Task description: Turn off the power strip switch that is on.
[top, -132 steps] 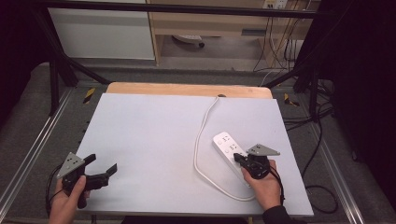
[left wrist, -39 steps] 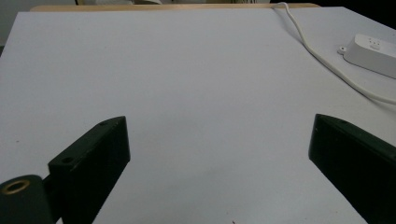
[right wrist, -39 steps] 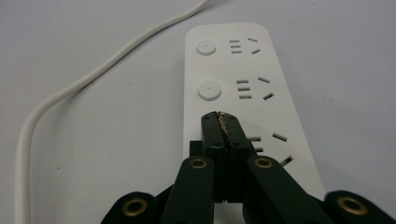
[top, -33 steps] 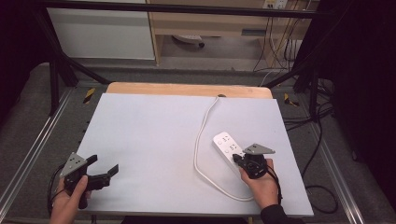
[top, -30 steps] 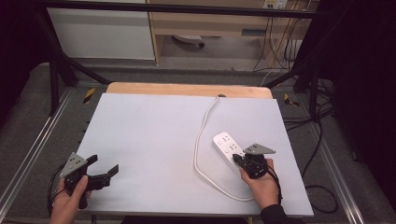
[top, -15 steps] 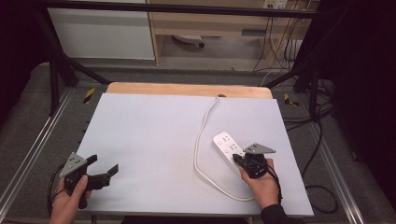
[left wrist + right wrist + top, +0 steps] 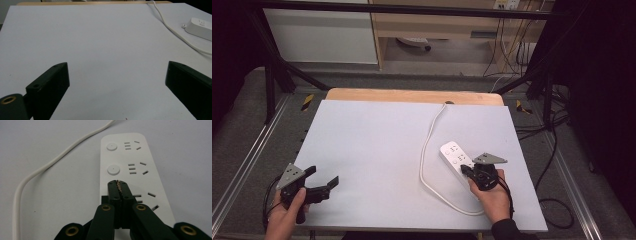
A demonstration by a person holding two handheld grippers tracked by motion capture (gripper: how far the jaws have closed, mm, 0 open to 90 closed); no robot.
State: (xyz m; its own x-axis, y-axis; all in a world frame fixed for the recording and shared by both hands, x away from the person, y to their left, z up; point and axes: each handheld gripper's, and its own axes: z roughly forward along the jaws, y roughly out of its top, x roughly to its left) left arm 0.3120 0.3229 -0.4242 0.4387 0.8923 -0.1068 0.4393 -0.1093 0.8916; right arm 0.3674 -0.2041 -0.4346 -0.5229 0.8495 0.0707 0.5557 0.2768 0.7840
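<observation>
High view: both grippers (image 7: 323,184) (image 7: 468,171) and power strip (image 7: 454,153) unmoved.

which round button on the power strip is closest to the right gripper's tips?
The nearer visible round button, just ahead of the shut right gripper over the power strip. The other button sits farther toward the strip's end.

Right hand-held gripper (image 7: 468,171) over near end of white power strip (image 7: 455,156), cord (image 7: 428,150) looping across worktop (image 7: 372,145). Left hand-held gripper (image 7: 323,179) at near-left edge, jaws apart.

Dim room, grey floor (image 7: 412,82), perhaps a wooden cabinet (image 7: 437,25) behind.
</observation>
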